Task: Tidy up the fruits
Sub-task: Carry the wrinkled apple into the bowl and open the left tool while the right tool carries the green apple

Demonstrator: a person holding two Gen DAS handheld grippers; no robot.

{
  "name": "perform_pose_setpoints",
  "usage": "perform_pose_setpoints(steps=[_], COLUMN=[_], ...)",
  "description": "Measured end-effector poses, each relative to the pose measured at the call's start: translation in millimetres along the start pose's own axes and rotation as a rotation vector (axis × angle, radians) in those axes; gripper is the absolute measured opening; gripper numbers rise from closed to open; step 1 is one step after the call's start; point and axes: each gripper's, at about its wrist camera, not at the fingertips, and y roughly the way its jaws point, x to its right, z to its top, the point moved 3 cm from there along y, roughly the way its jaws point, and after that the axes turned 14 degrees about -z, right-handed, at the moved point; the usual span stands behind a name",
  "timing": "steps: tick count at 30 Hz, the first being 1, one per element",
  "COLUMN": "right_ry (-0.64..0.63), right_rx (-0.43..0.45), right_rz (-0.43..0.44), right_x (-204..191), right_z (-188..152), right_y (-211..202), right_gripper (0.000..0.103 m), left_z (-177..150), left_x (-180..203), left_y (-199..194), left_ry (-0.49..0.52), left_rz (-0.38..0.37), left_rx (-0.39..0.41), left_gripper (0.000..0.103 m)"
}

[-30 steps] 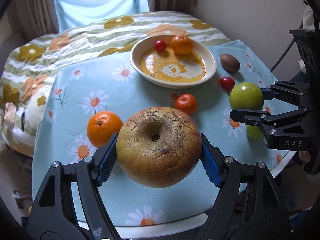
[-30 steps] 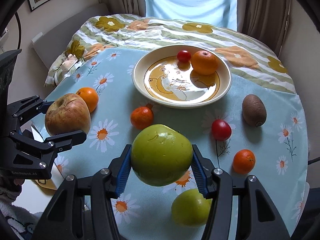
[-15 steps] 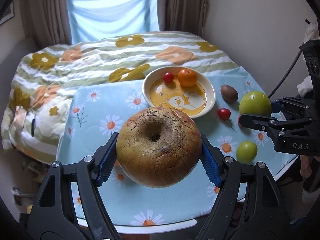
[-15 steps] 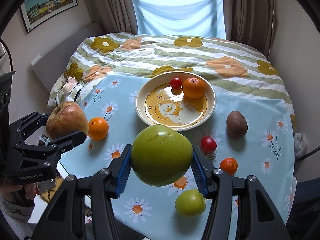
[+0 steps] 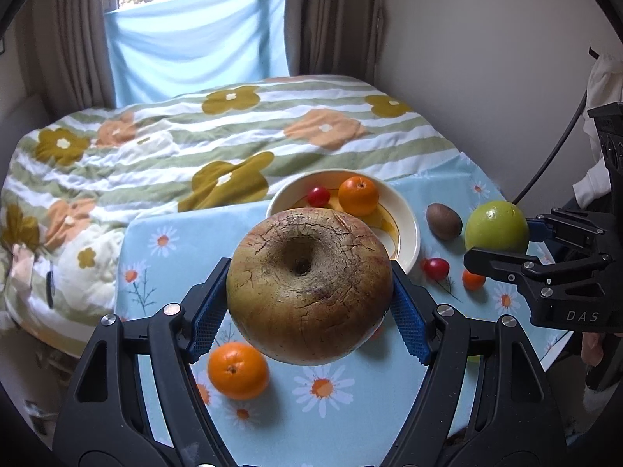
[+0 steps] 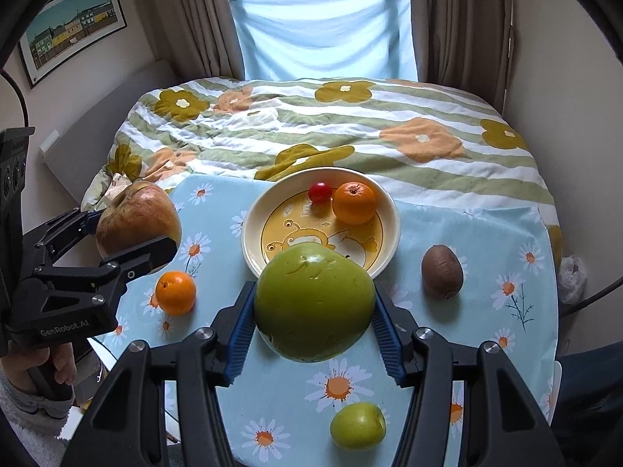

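Note:
My left gripper (image 5: 309, 311) is shut on a large brownish cracked apple (image 5: 309, 286), held high above the table; it also shows in the right wrist view (image 6: 136, 222). My right gripper (image 6: 313, 329) is shut on a big green apple (image 6: 313, 301), also held high, seen from the left wrist view (image 5: 496, 227). A cream plate (image 6: 389, 229) with a cartoon print holds an orange (image 6: 354, 202) and a cherry tomato (image 6: 320, 192). On the daisy cloth lie a kiwi (image 6: 442, 270), an orange (image 6: 175, 292), a small green apple (image 6: 358, 426), a cherry tomato (image 5: 436, 267) and a small tangerine (image 5: 474, 279).
The table with the blue daisy cloth (image 6: 486, 233) stands against a bed with a striped flower quilt (image 6: 311, 124). A wall runs along the right (image 5: 486, 58). A window with a blue curtain (image 6: 323, 35) is at the back.
Both grippers have risen and pulled back from the table with their apples still held; the plate and loose fruit now look smaller and farther below.

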Motion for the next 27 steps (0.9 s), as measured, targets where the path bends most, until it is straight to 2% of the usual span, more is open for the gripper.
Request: perform_pose_setpoints(steps=[18, 27], right_ry=[0.107, 0.134], right_rx=[-0.092, -0.127], right_rz=[-0.082, -0.101], right_x=[10.9, 21.6], right_z=[36.8, 40.7], right_y=[72.8, 96.5], right_gripper=[0.052, 0.052], left_z=[49.2, 49.1], left_x=[-50.3, -49.0], left_y=[121.8, 175.2], left_ry=[0.091, 0.167], left_rz=[-0.071, -0.089], left_rx=[-0.150, -0.236], left_gripper=[0.081, 0.081])
